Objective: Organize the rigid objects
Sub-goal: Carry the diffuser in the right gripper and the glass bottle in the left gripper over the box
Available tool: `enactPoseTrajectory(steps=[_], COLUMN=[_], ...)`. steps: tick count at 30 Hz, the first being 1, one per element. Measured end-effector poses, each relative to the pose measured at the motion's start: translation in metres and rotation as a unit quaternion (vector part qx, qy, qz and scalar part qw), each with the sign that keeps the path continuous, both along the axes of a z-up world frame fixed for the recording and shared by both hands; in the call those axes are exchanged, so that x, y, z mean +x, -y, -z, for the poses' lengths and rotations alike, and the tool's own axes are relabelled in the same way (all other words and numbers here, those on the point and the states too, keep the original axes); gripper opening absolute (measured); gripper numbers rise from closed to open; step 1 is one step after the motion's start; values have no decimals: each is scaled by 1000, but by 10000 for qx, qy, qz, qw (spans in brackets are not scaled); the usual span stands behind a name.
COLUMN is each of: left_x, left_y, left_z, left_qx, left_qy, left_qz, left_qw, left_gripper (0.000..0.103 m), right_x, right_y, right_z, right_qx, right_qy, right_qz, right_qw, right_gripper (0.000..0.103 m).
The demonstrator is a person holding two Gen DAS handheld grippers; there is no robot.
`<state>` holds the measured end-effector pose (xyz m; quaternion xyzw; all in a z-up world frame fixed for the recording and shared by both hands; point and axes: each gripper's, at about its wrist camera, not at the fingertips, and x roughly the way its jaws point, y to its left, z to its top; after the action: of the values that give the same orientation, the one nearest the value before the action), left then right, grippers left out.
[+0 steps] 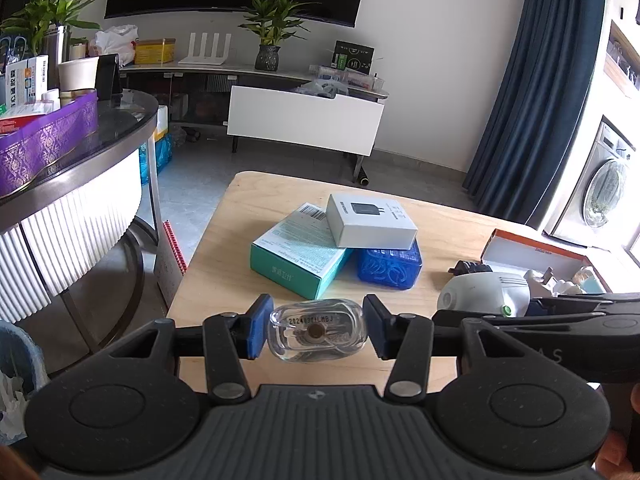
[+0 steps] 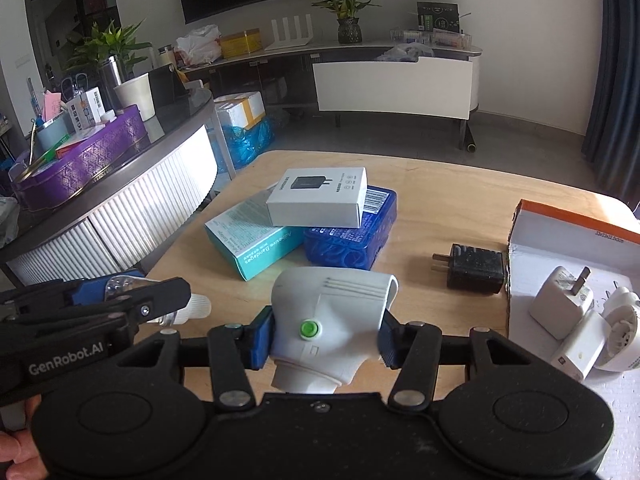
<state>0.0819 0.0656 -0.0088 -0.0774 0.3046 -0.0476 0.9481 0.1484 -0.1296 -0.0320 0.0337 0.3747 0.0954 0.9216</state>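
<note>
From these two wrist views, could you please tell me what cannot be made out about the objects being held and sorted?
- Clear bottle, left view: its top faces away from the camera; in the right view the left tongs cover its body.
- White device, right view: its lower end is hidden behind the right tongs.
- Orange-rimmed box: cut off by the right edge in both views.
- Blue case: partly under the white charger box.

The right tongs (image 2: 326, 336) hide the white device's (image 2: 332, 320) base; the orange-rimmed box (image 2: 576, 220) runs off-frame.
</note>
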Motion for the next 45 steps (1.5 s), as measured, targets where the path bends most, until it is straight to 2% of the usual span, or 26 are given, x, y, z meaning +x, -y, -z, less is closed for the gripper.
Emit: enactPoseTrajectory(steps=[11,23,45], left_x=[-17,-34,-51], left_y=[27,53,100], left_z=[-24,-36,-41], left_qx=[134,184,219], left_qy=[75,119,198], left_qz=[75,258,798], left_qw=[9999,9994,9964], left_gripper=[50,50,50], right_x=[-43,-82,-128], right_y=[21,45,89], right_z=[-27,-49,-60], right_qx=[193,275,359], right_qy=[186,410,586], right_qz=[268,552,1036], right_qw=[9993,9973,9922], right_gripper=[62,62,62])
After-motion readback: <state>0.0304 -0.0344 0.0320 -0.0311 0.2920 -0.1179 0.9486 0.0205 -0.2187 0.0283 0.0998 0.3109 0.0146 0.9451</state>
